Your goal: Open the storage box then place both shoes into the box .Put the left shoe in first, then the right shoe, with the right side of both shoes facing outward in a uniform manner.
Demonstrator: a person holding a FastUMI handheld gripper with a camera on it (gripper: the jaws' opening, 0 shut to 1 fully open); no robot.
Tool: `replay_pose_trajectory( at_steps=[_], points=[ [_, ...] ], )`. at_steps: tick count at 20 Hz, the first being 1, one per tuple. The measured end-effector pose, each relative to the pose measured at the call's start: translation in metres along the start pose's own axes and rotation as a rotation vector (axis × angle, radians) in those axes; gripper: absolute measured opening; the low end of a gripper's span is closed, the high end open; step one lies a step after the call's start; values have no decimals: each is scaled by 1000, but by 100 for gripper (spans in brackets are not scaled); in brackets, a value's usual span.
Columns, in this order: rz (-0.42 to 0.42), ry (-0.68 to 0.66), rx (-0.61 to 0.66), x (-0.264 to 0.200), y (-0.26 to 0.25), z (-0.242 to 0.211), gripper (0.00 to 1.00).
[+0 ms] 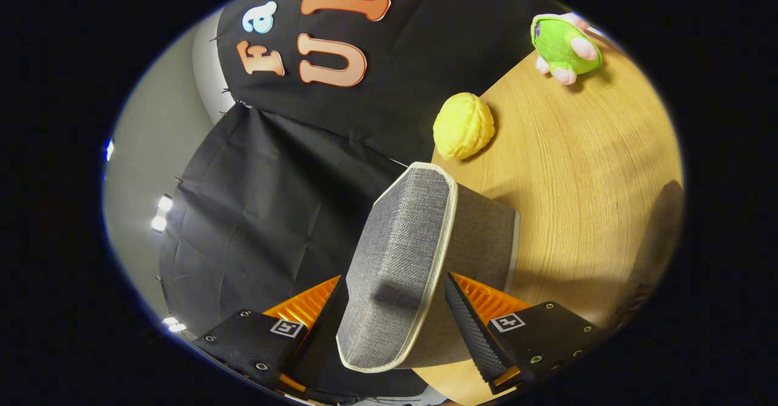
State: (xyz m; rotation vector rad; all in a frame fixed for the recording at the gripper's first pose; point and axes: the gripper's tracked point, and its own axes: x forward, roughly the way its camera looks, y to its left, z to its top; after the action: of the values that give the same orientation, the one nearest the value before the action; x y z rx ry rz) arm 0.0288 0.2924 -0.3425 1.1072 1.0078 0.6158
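Observation:
A grey fabric storage box (483, 236) with pale piping stands on the wooden table (583, 187), seen from a strongly tilted angle. Its lid (401, 242) faces away from the table top and has a small raised bump near my fingers. My gripper (396, 284) is closed on the near rim of the lid. One finger (331, 309) lies against the lid's top face. The other finger (471, 321) lies against the side below the piping. The inside of the box is hidden.
A yellow walnut-shaped toy (463, 125) lies on the table just beyond the box, near the table's edge. Farther off sits a green and pink plush toy (565, 47). Black cloth hangs past the table's edge.

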Motion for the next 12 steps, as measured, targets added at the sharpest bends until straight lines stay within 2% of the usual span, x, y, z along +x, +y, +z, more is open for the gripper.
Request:
replay_pose_trajectory(
  at_steps=[4, 5, 11, 12],
  points=[
    [68, -11, 50, 5, 4, -3, 95],
    [63, -20, 49, 9, 2, -4, 95],
    [76, -14, 115, 17, -9, -15, 82],
    [85, -14, 122, 15, -7, -14, 76]
  ],
)
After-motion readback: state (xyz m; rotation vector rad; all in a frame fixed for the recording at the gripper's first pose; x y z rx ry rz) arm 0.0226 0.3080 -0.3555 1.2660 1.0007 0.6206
